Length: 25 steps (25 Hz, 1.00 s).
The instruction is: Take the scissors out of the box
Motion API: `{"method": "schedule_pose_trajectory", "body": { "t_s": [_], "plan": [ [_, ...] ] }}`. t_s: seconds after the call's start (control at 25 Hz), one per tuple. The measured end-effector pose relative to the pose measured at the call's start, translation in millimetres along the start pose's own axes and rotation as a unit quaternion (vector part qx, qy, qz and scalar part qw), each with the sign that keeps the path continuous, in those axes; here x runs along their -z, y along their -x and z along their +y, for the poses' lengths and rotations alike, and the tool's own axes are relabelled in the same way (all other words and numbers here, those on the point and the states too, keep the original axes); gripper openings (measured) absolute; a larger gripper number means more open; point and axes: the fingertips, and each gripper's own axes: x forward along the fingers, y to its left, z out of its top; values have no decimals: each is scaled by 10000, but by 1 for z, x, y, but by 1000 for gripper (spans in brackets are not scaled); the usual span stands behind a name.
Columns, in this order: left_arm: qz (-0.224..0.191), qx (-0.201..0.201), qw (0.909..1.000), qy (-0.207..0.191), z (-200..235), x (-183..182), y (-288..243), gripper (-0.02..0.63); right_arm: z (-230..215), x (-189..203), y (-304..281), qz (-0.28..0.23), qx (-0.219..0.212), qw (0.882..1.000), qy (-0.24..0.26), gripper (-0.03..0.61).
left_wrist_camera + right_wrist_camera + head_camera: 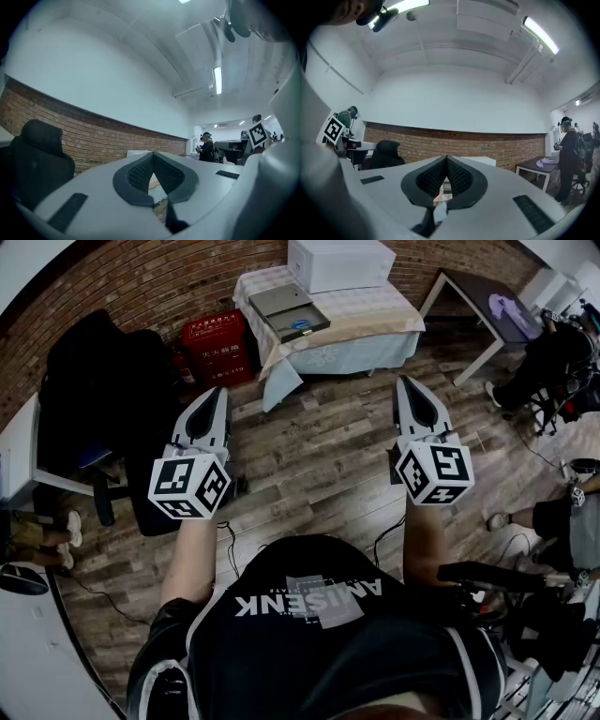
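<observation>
A flat grey box (289,313) lies open on the cloth-covered table (375,320) ahead of me. A small blue item (300,324) shows in its lower half; I cannot tell whether it is the scissors. My left gripper (217,392) (153,153) is held level over the wooden floor, well short of the table, its jaws shut with nothing between them. My right gripper (405,381) (446,158) is level beside it, also short of the table, jaws shut and empty. Both point toward the table.
A white box (339,262) stands behind the grey one. A red case (216,348) sits on the floor left of the table and a black chair (103,399) stands further left. A white side table (487,301) and seated people are at the right.
</observation>
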Motion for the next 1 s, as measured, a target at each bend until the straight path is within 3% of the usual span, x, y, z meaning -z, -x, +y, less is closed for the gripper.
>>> {"method": "schedule_pose_trajectory", "body": {
  "t_s": [0.48,1.0],
  "plan": [
    [16,-149,9999,-70,-11,-1,-4,12,-15,-4,-2,-143,-40,9998,-165,40],
    [85,-247,9995,-157,-51,8,-21,12,-51,10,9,-132,-230,9992,-286,41]
  ]
}}
